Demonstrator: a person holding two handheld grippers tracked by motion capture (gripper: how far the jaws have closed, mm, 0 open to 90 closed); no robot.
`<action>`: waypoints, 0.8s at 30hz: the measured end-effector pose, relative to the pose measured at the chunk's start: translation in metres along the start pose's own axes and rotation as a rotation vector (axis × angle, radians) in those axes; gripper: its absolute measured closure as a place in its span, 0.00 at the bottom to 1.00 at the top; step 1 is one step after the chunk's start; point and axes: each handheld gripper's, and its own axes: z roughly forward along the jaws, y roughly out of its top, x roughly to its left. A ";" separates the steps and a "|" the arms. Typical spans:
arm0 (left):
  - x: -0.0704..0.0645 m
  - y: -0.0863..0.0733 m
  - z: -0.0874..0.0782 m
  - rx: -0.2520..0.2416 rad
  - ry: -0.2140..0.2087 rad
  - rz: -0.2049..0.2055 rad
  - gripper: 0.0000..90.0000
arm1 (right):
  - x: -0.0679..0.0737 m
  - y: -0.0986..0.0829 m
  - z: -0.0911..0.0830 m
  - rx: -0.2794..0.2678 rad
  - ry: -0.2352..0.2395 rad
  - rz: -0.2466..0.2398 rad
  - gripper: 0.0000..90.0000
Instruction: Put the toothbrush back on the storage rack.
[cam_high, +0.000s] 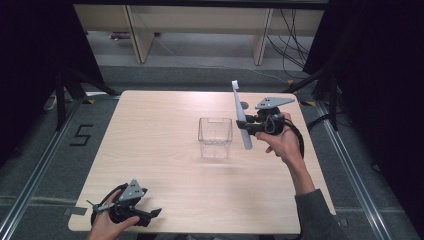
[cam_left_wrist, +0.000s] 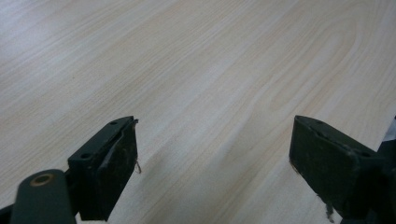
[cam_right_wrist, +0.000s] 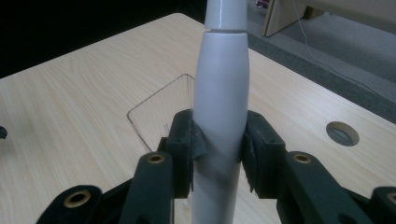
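The toothbrush (cam_high: 241, 117) was pinched mid-handle in the right tongs (cam_high: 248, 126), held just right of the clear box (cam_high: 215, 137). Left tongs (cam_high: 150, 214) were parked wide open, holding nothing, on the surface (cam_high: 165, 150). Top-heavy grip tbh, so it could've been swung or the box's rim clipped.

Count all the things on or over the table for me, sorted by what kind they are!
Electric toothbrush, white, held in the right gripper: 1
Clear plastic box on the table: 1
Grippers, counting the left gripper too: 2
Total: 4
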 end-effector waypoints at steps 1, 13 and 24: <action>0.002 0.000 -0.001 0.015 0.009 0.017 0.17 | -0.001 0.002 0.001 -0.004 -0.006 -0.010 0.74; 0.001 0.000 -0.001 0.012 0.006 0.010 0.17 | 0.008 0.025 0.017 -0.010 0.020 -0.008 0.74; 0.000 0.000 -0.001 0.009 -0.002 0.014 0.17 | 0.017 0.046 0.039 -0.001 0.035 -0.028 0.74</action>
